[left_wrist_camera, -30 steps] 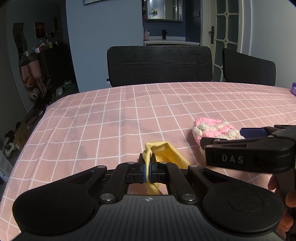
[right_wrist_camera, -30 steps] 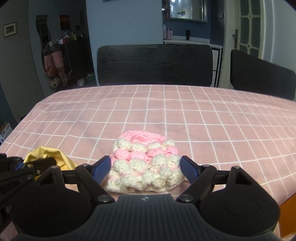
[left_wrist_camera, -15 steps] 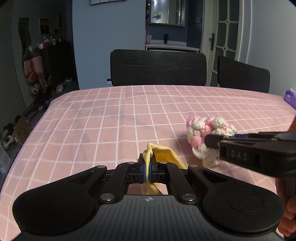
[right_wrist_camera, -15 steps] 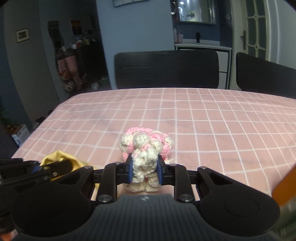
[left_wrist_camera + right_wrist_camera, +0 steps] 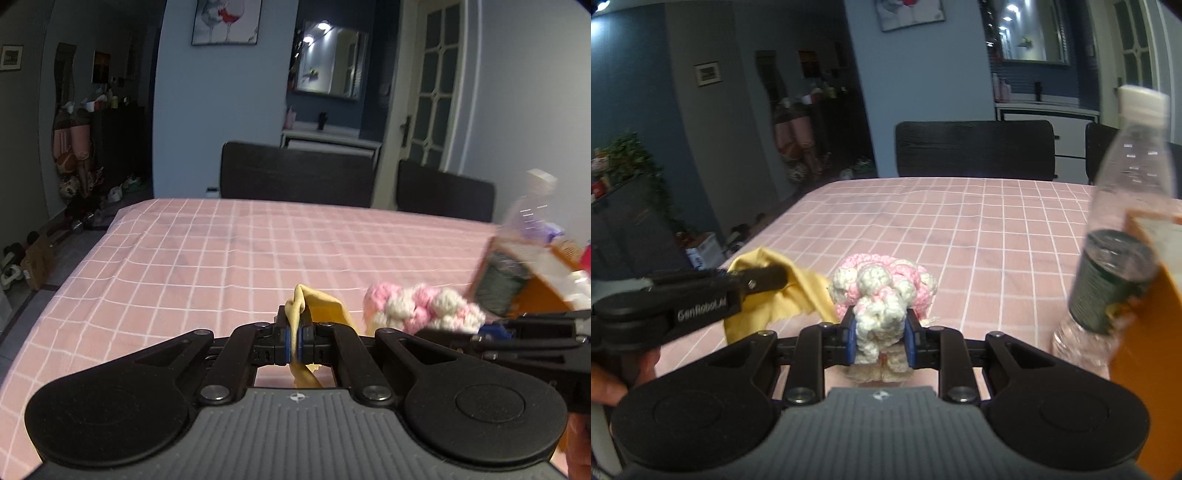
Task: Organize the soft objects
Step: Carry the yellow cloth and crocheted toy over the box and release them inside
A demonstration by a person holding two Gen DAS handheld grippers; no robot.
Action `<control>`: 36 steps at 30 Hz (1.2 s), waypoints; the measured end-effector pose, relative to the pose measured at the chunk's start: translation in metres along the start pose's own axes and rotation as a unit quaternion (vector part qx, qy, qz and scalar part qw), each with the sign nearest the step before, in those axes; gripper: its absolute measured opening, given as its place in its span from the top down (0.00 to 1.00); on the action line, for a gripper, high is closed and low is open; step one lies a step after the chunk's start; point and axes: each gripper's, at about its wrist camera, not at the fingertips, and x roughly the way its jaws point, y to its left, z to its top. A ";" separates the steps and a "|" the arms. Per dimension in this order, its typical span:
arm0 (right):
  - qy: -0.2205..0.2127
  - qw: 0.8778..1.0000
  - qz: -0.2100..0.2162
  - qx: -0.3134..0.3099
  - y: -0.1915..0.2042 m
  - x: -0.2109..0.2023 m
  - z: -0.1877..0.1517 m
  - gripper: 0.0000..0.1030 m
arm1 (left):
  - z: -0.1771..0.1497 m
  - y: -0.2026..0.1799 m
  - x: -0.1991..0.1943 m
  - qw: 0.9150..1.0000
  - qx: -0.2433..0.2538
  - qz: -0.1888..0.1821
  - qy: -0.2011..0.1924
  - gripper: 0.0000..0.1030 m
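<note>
On your left, the left gripper (image 5: 294,341) is clamped fully closed on a fold of the yellow cloth (image 5: 325,308). The rest of the cloth hangs loose below and beside the jaws, clear of the pink checked tablecloth (image 5: 221,258). You hold it by one pinched fold, so it drapes rather than bunches, which should let it drop cleanly when you let go.

Just to the right of it, your right gripper (image 5: 881,341) has its blue pads pressed into the pink-and-white crocheted piece (image 5: 882,291). The jaws stand partly apart only because the yarn fills the gap. The knit bulges above and below the pads, a sign of a firm squeeze on something that gives. It too looks lifted off the table.

Further right stand a clear plastic bottle (image 5: 1123,236) and, touching or just behind it, an orange box (image 5: 1148,317). That box is probably where both soft things belong, so mind the bottle, which looks easy to knock over.
</note>
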 end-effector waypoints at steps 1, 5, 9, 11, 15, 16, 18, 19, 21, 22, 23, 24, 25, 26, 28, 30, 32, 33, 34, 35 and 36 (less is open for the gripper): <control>-0.001 1.000 0.006 -0.003 0.000 -0.012 -0.005 0.78 | -0.001 -0.004 -0.008 1.000 0.000 -0.007 -0.006 0.97; -0.009 1.000 0.008 -0.017 -0.001 -0.055 -0.021 0.78 | -0.004 -0.023 -0.038 0.999 0.006 -0.036 -0.034 0.97; -0.018 1.000 0.013 -0.011 -0.012 -0.093 -0.033 0.77 | -0.006 -0.046 -0.060 0.996 0.014 -0.068 -0.059 0.97; -0.029 1.000 0.009 -0.008 -0.020 -0.112 -0.036 0.77 | -0.004 -0.059 -0.068 0.993 0.020 -0.087 -0.071 0.97; -0.053 0.999 -0.007 -0.007 -0.041 -0.154 -0.037 0.77 | 0.004 -0.089 -0.078 0.986 0.038 -0.133 -0.091 0.97; -0.057 0.998 -0.009 -0.005 -0.048 -0.163 -0.035 0.77 | 0.008 -0.097 -0.079 0.984 0.042 -0.147 -0.096 0.97; -0.066 0.998 -0.020 0.000 -0.062 -0.181 -0.030 0.77 | 0.015 -0.113 -0.080 0.979 0.052 -0.168 -0.105 0.97; -0.070 0.997 -0.028 0.001 -0.069 -0.191 -0.028 0.77 | 0.018 -0.122 -0.081 0.977 0.058 -0.175 -0.111 0.97; -0.076 0.996 -0.050 0.004 -0.084 -0.207 -0.022 0.77 | 0.025 -0.139 -0.078 0.973 0.068 -0.185 -0.118 0.97; -0.078 0.995 -0.062 0.004 -0.091 -0.214 -0.018 0.77 | 0.028 -0.148 -0.075 0.972 0.073 -0.189 -0.117 0.97; -0.079 0.994 -0.075 0.002 -0.097 -0.220 -0.016 0.77 | 0.030 -0.158 -0.073 0.971 0.079 -0.193 -0.115 0.97; -0.078 0.993 -0.090 -0.001 -0.103 -0.225 -0.013 0.77 | 0.032 -0.168 -0.069 0.970 0.086 -0.199 -0.114 0.97; -0.075 0.992 -0.105 -0.002 -0.109 -0.228 -0.011 0.77 | 0.034 -0.177 -0.066 0.968 0.095 -0.203 -0.110 0.97; -0.071 0.990 -0.119 -0.002 -0.116 -0.228 -0.010 0.77 | 0.035 -0.185 -0.063 0.967 0.104 -0.207 -0.104 0.97; -0.056 0.989 -0.134 0.005 -0.131 -0.229 -0.009 0.77 | 0.036 -0.202 -0.053 0.963 0.125 -0.222 -0.089 0.97; -0.037 0.989 -0.140 0.015 -0.145 -0.228 -0.008 0.77 | 0.034 -0.221 -0.041 0.957 0.150 -0.239 -0.061 0.97; -0.019 0.990 -0.140 0.026 -0.159 -0.225 -0.010 0.77 | 0.032 -0.238 -0.027 0.952 0.175 -0.250 -0.033 0.97; -0.008 0.990 -0.138 0.032 -0.166 -0.222 -0.012 0.77 | 0.031 -0.247 -0.019 0.949 0.191 -0.250 -0.017 0.97; 0.001 0.990 -0.135 0.040 -0.172 -0.219 -0.014 0.77 | 0.029 -0.254 -0.012 0.947 0.203 -0.250 -0.003 0.97; 0.013 0.990 -0.131 0.046 -0.178 -0.216 -0.015 0.77 | 0.026 -0.260 -0.005 0.944 0.216 -0.251 0.015 0.97; 0.024 0.990 -0.127 0.051 -0.183 -0.212 -0.017 0.76 | 0.024 -0.264 0.003 0.941 0.224 -0.252 0.034 0.97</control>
